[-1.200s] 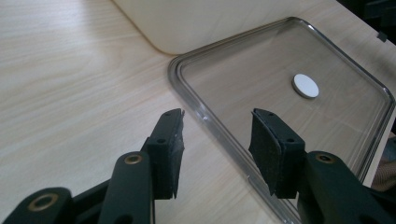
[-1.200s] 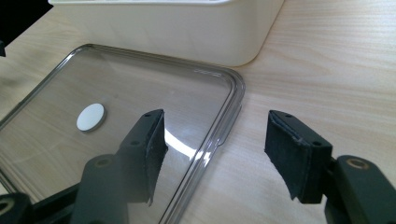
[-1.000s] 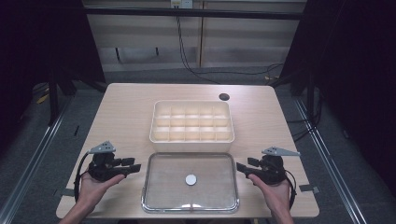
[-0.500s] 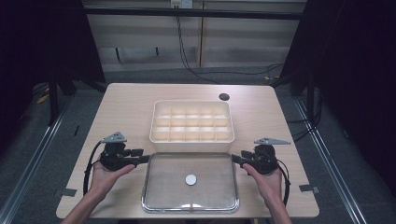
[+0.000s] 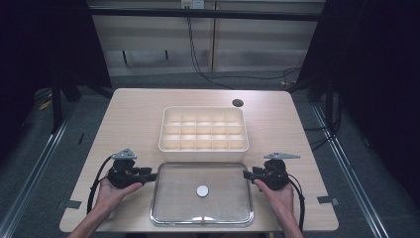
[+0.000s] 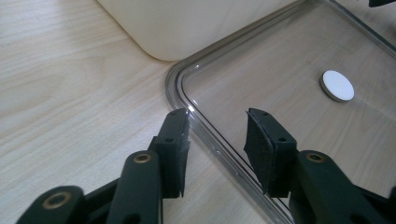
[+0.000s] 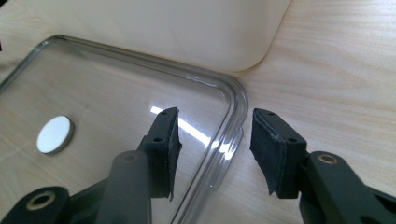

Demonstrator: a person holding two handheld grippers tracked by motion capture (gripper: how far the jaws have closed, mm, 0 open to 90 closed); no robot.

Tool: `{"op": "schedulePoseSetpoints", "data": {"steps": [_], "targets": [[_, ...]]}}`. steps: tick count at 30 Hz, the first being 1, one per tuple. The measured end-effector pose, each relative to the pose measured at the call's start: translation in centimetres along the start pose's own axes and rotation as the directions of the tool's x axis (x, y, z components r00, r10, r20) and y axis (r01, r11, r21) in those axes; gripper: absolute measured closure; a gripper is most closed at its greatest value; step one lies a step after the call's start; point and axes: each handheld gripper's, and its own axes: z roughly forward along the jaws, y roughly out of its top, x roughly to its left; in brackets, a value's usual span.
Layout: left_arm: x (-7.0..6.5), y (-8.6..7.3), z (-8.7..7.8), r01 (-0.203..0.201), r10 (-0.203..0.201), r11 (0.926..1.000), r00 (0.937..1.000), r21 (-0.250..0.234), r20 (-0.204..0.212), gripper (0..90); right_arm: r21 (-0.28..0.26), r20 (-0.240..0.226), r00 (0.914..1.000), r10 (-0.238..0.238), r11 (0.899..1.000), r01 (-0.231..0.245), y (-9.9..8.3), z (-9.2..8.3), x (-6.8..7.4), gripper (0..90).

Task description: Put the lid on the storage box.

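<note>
A: Black jaws of the left hand-held gripper (image 6: 217,133) stand apart, one on each side of the raised rim of the clear lid (image 6: 280,88). They straddle its near-left edge and nothing is clamped between them.

B: And the right hand-held gripper (image 7: 215,135)?

A: The same, mirrored. Its jaws gape with the lid's rim running up between them, one jaw over the clear panel, the other over bare wood. Whether the pads touch the plastic I cannot tell.

B: Where does the lid lie?

A: Flat on the pale wooden worktop (image 5: 129,124), at the near edge, between the two hands. From the high view the left hand-held gripper (image 5: 151,174) meets its left side and the right hand-held gripper (image 5: 246,174) its right side. A small white disc (image 5: 202,190) sits at the lid's middle.

B: Beyond that?

A: A cream compartment tray (image 5: 203,130), divided into a grid of cells, stands just behind the lid, its front wall beside the lid's far edge. A dark round spot (image 5: 237,102) marks the worktop farther back, to the right.
</note>
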Motion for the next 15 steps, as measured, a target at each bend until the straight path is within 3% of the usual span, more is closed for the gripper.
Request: {"op": "schedulePoseSetpoints", "data": {"steps": [3, 8, 15], "targets": [[0.0, 0.0, 0.3, -0.001, 0.001, 1.0000, 1.0000, 0.002, 0.006, 56.0, -0.001, 0.001, 1.0000, 0.004, 1.000, -0.004, -0.2, 0.2, 0.1, 52.8], [-0.4, -0.4, 1.1, -0.010, 0.010, 0.9988, 0.9999, 0.048, 0.005, 56.1, 0.029, 0.017, 0.9998, -0.008, 1.000, 0.007, -0.4, 0.9, 0.5, 53.3], [-0.8, -1.0, 1.3, -0.006, 0.005, 0.9980, 0.9999, 0.062, 0.017, 58.7, 0.040, 0.050, 0.9983, -0.029, 0.999, 0.027, -0.7, 1.2, 0.8, 53.9]]}}
